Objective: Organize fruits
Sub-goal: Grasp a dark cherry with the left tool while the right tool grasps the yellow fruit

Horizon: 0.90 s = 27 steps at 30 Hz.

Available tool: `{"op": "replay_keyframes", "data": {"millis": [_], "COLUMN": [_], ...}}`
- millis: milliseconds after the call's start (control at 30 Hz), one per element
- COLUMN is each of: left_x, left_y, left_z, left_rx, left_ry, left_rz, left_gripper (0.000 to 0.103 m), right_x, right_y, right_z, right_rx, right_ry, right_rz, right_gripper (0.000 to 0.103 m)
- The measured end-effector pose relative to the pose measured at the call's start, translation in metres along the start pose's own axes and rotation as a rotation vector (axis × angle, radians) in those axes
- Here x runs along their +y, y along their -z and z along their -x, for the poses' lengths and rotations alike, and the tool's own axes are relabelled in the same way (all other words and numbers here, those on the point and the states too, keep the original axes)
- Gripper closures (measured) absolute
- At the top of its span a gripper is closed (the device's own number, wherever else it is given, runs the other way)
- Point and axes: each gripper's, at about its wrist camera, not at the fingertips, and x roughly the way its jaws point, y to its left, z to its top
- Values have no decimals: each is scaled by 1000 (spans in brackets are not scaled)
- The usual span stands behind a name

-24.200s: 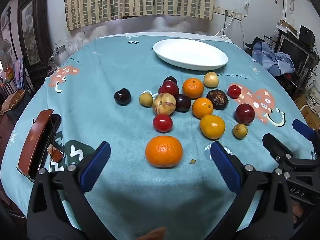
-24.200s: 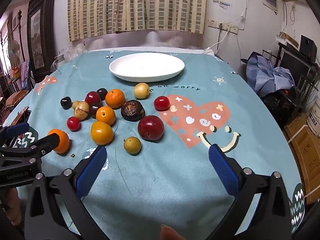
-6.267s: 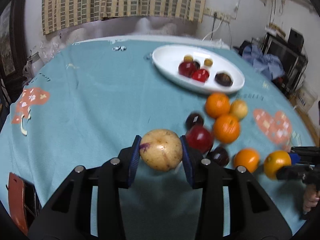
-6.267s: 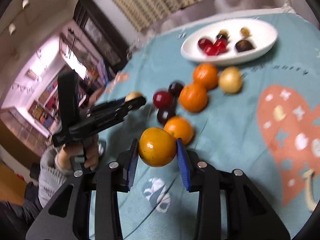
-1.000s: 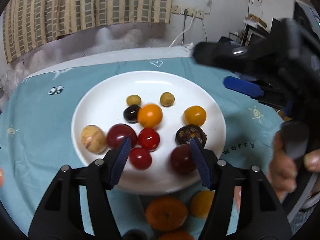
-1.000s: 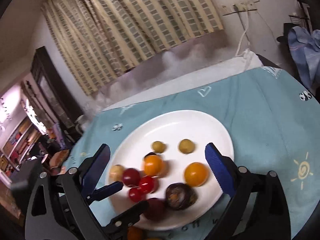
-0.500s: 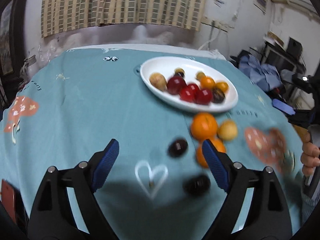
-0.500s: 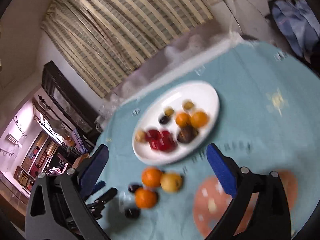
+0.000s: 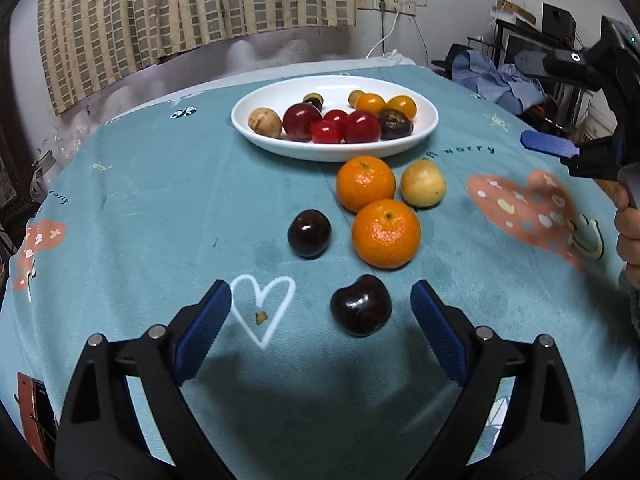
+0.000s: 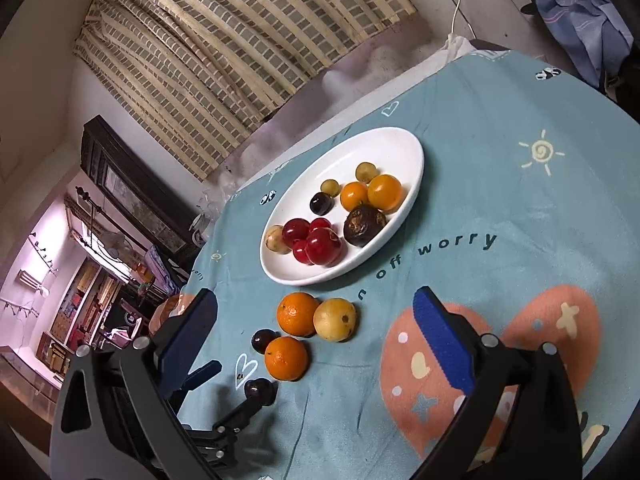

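Observation:
A white plate at the back of the teal tablecloth holds several red, orange, yellow and dark fruits. In front of it lie two oranges, a yellow fruit and a dark fruit. A second dark fruit lies on the cloth between the fingers of my left gripper, untouched, and those jaws are opening. My right gripper is open and holds nothing. It hovers to the right of the loose fruits, tilted.
A person's hand holds the right gripper at the table's right edge. A brown case lies at the near left edge. Striped curtains hang behind the table. Clothes and furniture stand to the right.
Both grippers have drawn back from over the plate to the loose fruits. The left jaws have spread wider, and a dark fruit now lies between them.

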Motion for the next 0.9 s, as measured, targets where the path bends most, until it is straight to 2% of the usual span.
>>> {"op": "replay_keyframes", "data": {"millis": [367,433,500,567,667,767,900], "left_x": [-2,-2,0,4,4,0,12], "left_y": [-1,-2,-2,-2,-1,-1,-1], "left_z": [-2,-5,-10,-19,-18,-17,-13], "left_rx": [10,18,46,85,80,78,66], "left_ry": [40,65,101,130,134,124,86], "left_rz": [3,10,24,51,55,37,69], "left_gripper": [13,24,48,57,68,70,70], "right_x": [0,0,1,2,4,9,28], "right_y": [5,5,6,7,9,13,26], "right_z": [-8,-9,-10,-12,-14,-18,-29], "right_rx": [25,29,36,41,46,64,112], "right_ry": [23,23,25,26,29,34,11], "right_rz": [7,11,18,24,36,72,188], "right_gripper": [4,4,4,4,4,4,4]}}
